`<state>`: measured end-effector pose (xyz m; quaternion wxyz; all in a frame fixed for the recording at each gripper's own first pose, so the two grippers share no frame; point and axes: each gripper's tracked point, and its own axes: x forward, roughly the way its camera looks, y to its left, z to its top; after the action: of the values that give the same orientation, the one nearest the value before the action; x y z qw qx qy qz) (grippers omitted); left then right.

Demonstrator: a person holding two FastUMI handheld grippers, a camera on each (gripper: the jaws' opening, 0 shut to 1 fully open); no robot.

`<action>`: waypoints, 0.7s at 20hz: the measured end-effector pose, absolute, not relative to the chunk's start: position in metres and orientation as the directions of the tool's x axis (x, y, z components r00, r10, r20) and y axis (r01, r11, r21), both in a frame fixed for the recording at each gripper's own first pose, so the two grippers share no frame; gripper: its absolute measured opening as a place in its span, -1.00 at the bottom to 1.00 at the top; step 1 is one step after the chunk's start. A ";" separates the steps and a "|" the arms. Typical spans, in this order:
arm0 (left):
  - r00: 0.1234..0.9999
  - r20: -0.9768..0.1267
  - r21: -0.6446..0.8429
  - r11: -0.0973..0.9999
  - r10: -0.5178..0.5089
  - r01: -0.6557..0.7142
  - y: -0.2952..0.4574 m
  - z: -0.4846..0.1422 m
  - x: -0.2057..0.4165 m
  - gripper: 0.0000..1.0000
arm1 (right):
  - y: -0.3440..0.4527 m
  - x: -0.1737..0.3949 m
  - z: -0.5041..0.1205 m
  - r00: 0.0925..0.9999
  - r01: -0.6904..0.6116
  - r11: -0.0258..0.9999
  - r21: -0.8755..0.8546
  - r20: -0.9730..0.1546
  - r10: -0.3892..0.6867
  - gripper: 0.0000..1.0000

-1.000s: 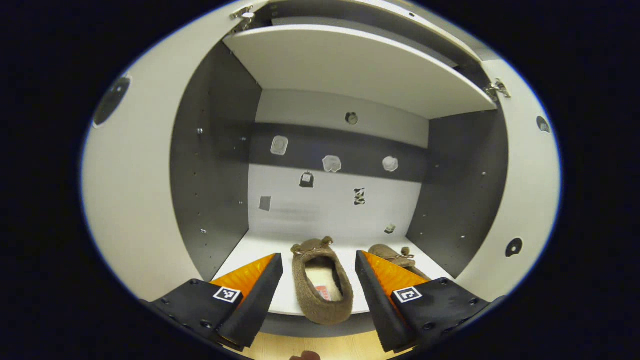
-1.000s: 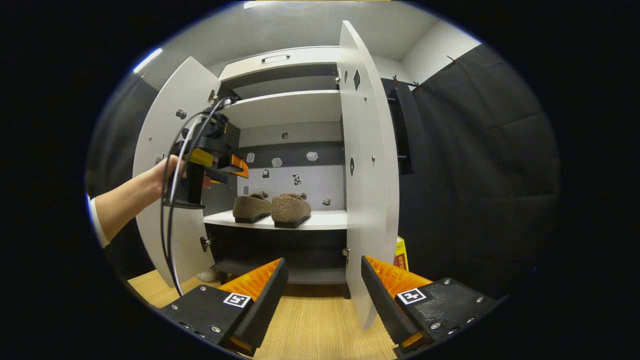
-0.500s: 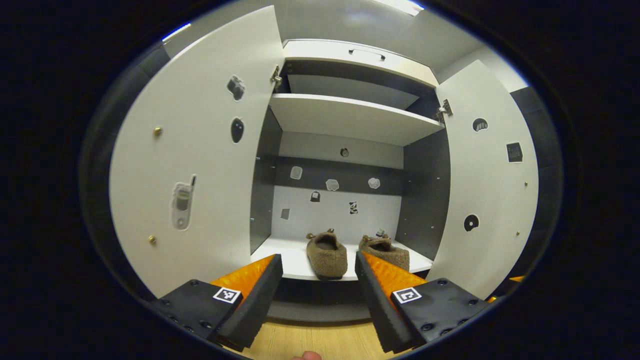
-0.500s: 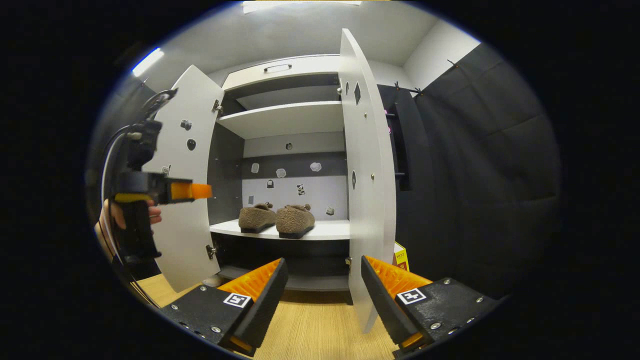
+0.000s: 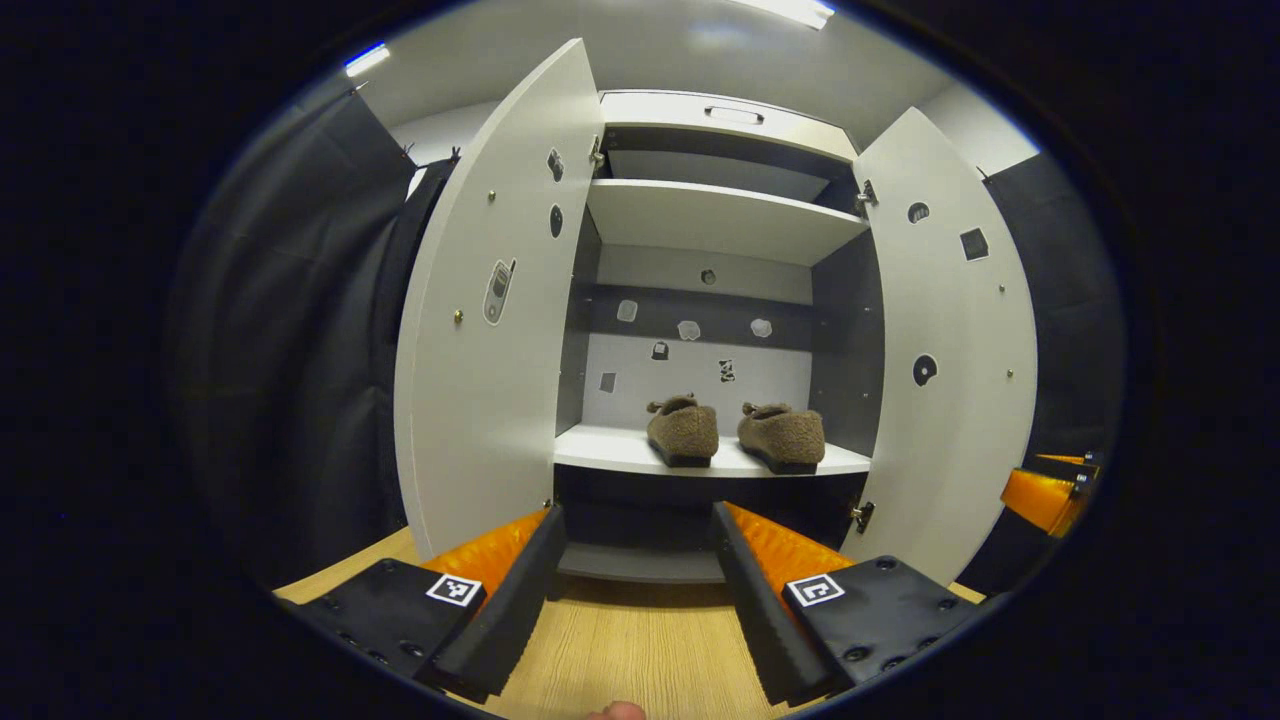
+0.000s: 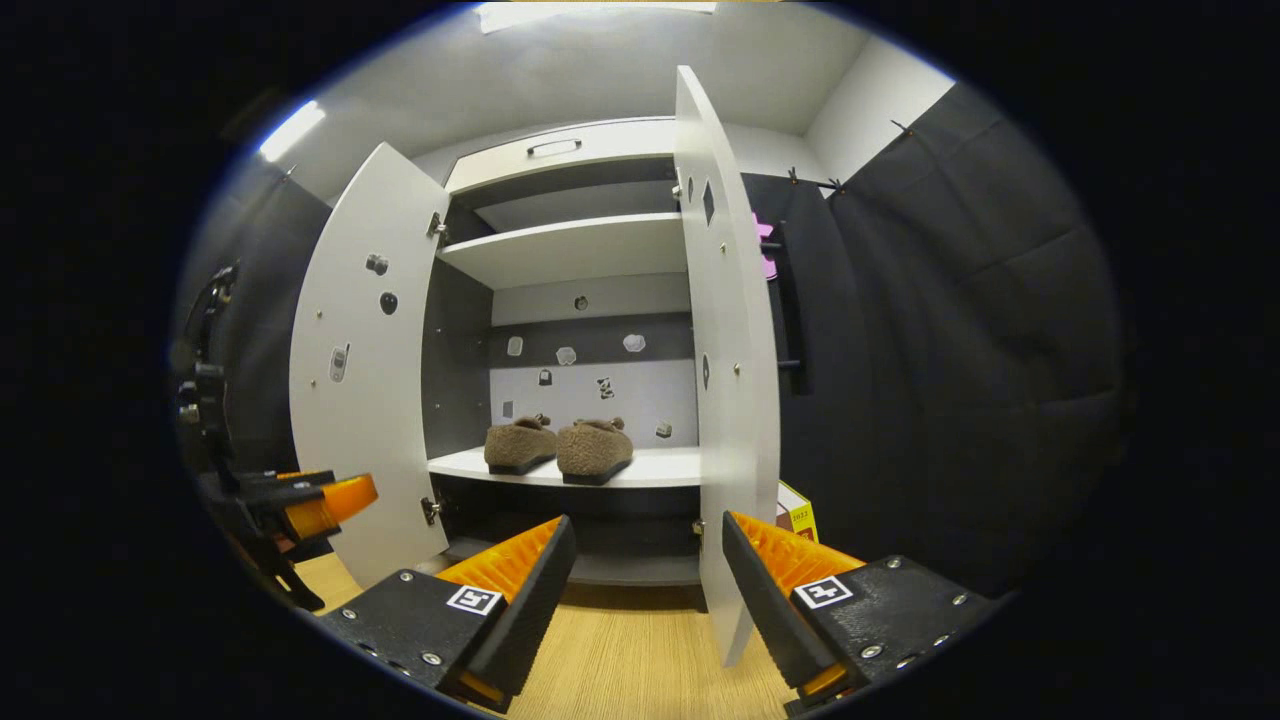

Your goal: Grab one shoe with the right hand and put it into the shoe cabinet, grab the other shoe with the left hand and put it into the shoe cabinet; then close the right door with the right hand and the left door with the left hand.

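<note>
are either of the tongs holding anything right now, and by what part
Nothing is held. The left tongs and right tongs are both open and empty; both shoes sit on the cabinet shelf.

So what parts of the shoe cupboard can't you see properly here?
- Top compartment, left gripper view: its inside is dark and cut off by the shelf below it.
- Stickers on the back wall, both views: too small to tell what they show.
- Yellow box, right gripper view: mostly hidden behind the right door.
- Right shoe, right gripper view: it hides part of the left shoe.
</note>
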<state>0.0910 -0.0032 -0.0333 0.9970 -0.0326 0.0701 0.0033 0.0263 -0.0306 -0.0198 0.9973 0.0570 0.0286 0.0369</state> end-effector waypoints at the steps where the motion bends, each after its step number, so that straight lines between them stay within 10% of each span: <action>1: 0.992 -0.126 -0.063 0.998 0.000 -0.008 -0.005 -0.031 0.087 0.90 | -0.043 0.028 -0.011 0.997 -0.054 0.992 0.111 -0.041 0.059 0.81; 14: 0.994 -0.104 -0.058 0.998 -0.038 0.032 -0.031 -0.040 0.056 0.90 | -0.211 0.109 0.101 0.994 0.094 0.995 0.041 0.044 -0.096 0.83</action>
<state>0.0564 -0.0311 -0.0403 0.9981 -0.0279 0.0527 -0.0176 0.1089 -0.2114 0.1007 0.9984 0.0196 -0.0229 -0.0475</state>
